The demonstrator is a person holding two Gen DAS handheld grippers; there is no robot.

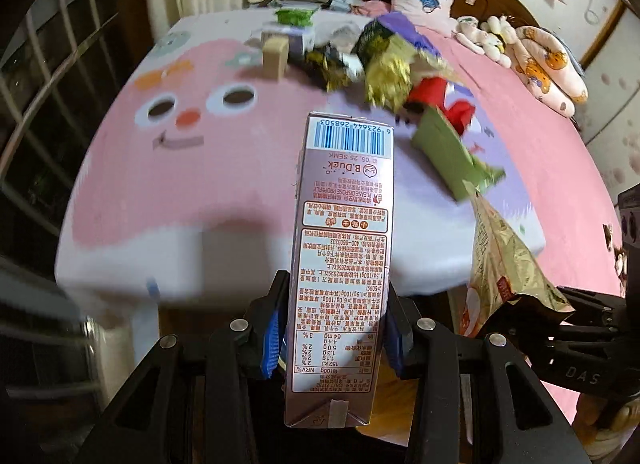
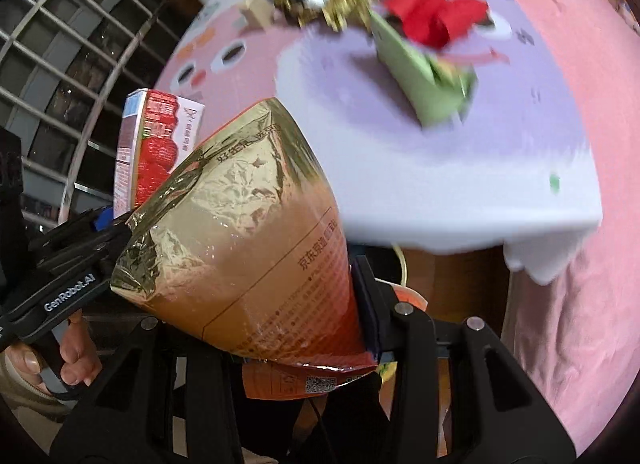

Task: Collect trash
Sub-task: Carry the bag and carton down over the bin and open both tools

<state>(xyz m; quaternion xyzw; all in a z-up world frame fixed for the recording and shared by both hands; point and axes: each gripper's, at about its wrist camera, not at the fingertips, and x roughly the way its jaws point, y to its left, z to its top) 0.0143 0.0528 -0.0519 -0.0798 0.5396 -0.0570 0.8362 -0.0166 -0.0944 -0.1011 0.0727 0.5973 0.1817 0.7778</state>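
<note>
— What are the claws doing?

— The left claw is pinching a tall drink carton between its blue pads, jaws partly closed against its sides, carton standing up through the centre of the left wrist view. The right claw is clamping a gold foil snack bag near its torn red end, the crumpled top flaring toward the upper left of the right wrist view.

— And the rest of the trash?

— It is lying further out on the bed: a green wrapper right of centre, red scraps above it, gold foil and a small tan box piled toward the top.

— What is worrying you?

— Both views are blurring, so I judge the hands are swinging. The carton is being gripped low, so a quick turn could lever it loose. The slippery foil could slide out of the right claw, and the two loads are hanging close enough to knock together.
</note>
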